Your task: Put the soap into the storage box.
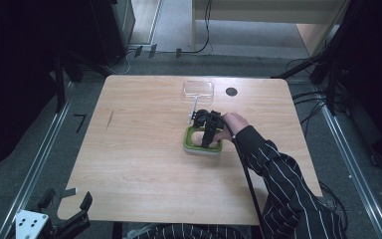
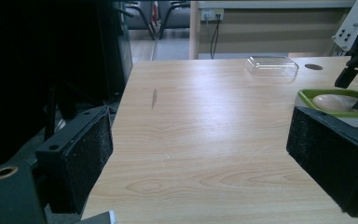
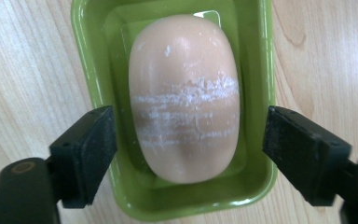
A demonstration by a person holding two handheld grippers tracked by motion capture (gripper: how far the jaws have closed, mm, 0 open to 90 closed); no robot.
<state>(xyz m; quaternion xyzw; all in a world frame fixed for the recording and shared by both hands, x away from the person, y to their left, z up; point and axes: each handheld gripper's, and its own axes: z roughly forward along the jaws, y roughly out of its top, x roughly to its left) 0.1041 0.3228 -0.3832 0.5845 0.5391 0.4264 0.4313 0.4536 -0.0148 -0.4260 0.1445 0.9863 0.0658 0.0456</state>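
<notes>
A pale peach bar of soap point(image 3: 184, 98) with white scuff lines lies in a green dish point(image 3: 256, 56) on the wooden table point(image 1: 144, 164). My right gripper point(image 3: 189, 126) points down over the dish, and its pads stand apart on either side of the soap without touching it. From above, the right gripper point(image 1: 206, 132) covers most of the green dish point(image 1: 191, 146) near the table's middle. My left gripper point(image 1: 78, 196) rests open off the table's front left corner. In the left gripper view its wide-apart jaws point(image 2: 201, 119) hold nothing, and the dish point(image 2: 307, 95) with the soap point(image 2: 335, 101) shows at far right.
A clear plastic lid point(image 1: 198, 88) lies behind the dish near the far edge, with a round black spot point(image 1: 231, 91) to its right. A dark streak point(image 1: 110, 119) marks the table's left part. A striped sleeve point(image 1: 278, 184) reaches in from the lower right.
</notes>
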